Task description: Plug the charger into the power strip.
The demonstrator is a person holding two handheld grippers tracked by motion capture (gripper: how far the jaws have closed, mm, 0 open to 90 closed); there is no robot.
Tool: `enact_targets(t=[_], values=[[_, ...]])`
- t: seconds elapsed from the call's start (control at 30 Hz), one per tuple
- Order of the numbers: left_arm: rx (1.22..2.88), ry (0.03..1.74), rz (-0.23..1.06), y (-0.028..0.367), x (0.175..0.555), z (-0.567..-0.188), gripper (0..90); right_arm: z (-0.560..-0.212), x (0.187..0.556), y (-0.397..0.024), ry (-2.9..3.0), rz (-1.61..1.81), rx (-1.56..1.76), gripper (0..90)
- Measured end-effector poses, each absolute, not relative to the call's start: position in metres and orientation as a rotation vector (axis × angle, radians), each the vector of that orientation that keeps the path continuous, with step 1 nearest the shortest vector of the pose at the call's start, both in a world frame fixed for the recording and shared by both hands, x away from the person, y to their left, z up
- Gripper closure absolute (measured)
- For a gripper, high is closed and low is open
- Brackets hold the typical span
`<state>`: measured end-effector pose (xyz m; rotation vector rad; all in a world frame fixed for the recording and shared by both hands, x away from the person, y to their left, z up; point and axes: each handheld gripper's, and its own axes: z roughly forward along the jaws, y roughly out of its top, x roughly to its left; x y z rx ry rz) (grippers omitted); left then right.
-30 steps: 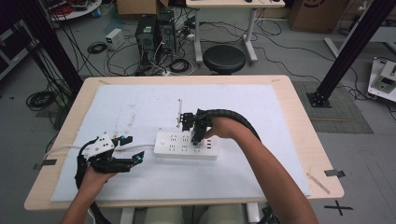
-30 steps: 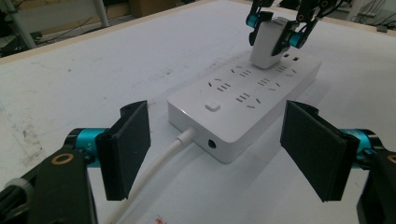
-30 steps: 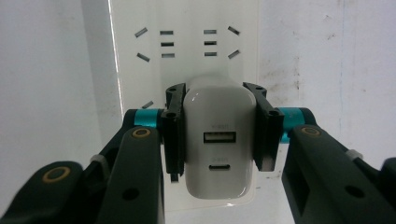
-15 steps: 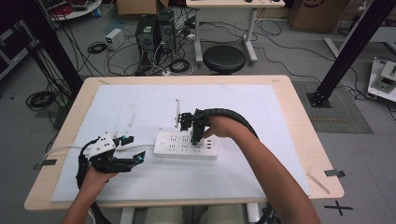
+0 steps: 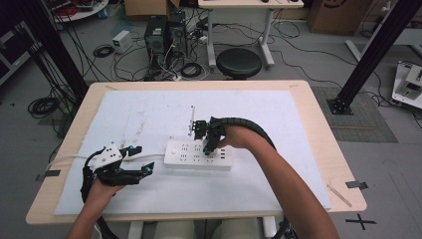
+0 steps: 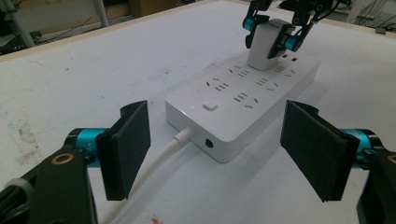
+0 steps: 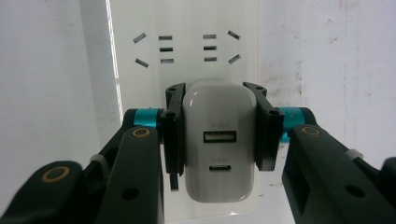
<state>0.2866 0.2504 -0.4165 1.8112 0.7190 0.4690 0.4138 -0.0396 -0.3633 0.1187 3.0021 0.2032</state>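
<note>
One white rectangular plastic power strip (image 5: 199,154) lies on the white sheet (image 5: 149,114) that covers the wooden table (image 5: 326,144), near the middle and a little toward the person's side. One white rounded charger block (image 7: 219,144), with two ports on its top face, stands upright on the strip's far end, touching its socket face. One white cable (image 6: 154,163) leaves the strip's near end beside a round port and a single square button (image 6: 210,105).

The right gripper (image 5: 206,137) points down over the strip, and its two black jaws pinch the charger block by its sides. In the right gripper view, two socket groups lie bare beyond the block.

The left gripper (image 5: 139,162) rests on the sheet just left of the strip's cable end, its jaws spread wide with nothing between them, the strip's end facing the gap.

The sheet is bare around the strip on every side, with broad open room toward the far edge and the right edge of the table.
</note>
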Motion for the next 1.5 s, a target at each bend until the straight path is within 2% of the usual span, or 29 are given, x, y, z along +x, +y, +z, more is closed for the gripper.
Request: enact_targets(t=[0.27,0.47,0.7,0.87,1.1,1.5], values=[[1.812,0.721,0.474,0.251,0.287,-0.416,24.3,-0.364,0.414,-0.047,3.000,0.303,0.150,61.4],[1.808,0.724,0.476,0.251,0.287,-0.416,24.3,-0.355,0.418,-0.069,2.967,0.505,0.330,41.1],[1.793,0.736,0.489,0.248,0.287,-0.415,24.3,-0.346,0.411,-0.105,2.898,0.759,0.482,33.5],[1.794,0.733,0.491,0.246,0.288,-0.413,24.3,-0.346,0.405,-0.132,2.819,0.929,0.612,22.5],[1.795,0.738,0.487,0.243,0.287,-0.415,24.3,-0.344,0.391,-0.158,2.685,1.037,0.780,20.9],[1.787,0.737,0.491,0.240,0.288,-0.413,24.3,-0.345,0.362,-0.192,2.558,1.096,0.788,20.6]])
